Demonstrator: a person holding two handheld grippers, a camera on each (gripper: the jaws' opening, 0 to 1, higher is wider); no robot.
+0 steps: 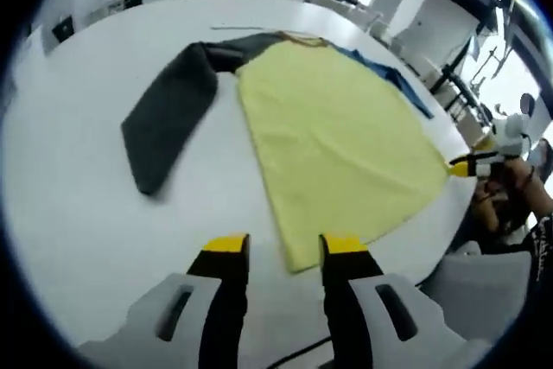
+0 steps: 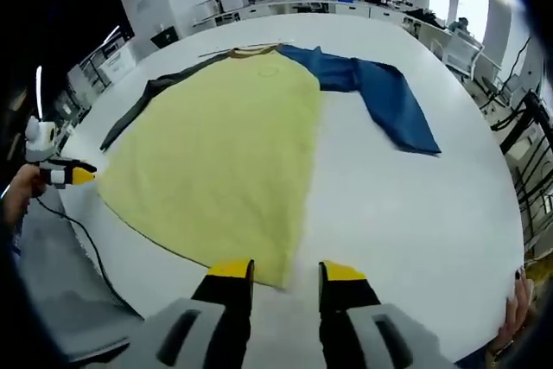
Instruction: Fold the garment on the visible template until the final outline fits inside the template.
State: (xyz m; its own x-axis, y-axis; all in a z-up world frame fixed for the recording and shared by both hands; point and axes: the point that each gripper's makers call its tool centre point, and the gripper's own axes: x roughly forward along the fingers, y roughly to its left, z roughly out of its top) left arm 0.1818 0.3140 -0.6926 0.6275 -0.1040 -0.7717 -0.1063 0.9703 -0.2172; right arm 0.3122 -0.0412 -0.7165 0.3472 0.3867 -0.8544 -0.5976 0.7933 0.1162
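Note:
A garment with a pale yellow body (image 1: 337, 136) lies flat on the white table (image 1: 78, 213). Its dark grey sleeve (image 1: 168, 118) stretches out to one side and its blue sleeve (image 2: 393, 101) to the other. My left gripper (image 1: 285, 245) is open, its yellow tips on either side of one hem corner (image 1: 298, 258). My right gripper (image 2: 287, 271) is open too, straddling the opposite hem corner (image 2: 275, 276). Each gripper also appears at the far hem corner in the other's view: the right gripper (image 1: 473, 168) and the left gripper (image 2: 76, 175).
The table's rounded edge (image 2: 130, 300) runs just below the hem. A black cable (image 2: 86, 244) hangs off it over grey cloth (image 2: 52, 291). A hand (image 2: 517, 304) rests at the table's near right edge. Desks and people fill the far background.

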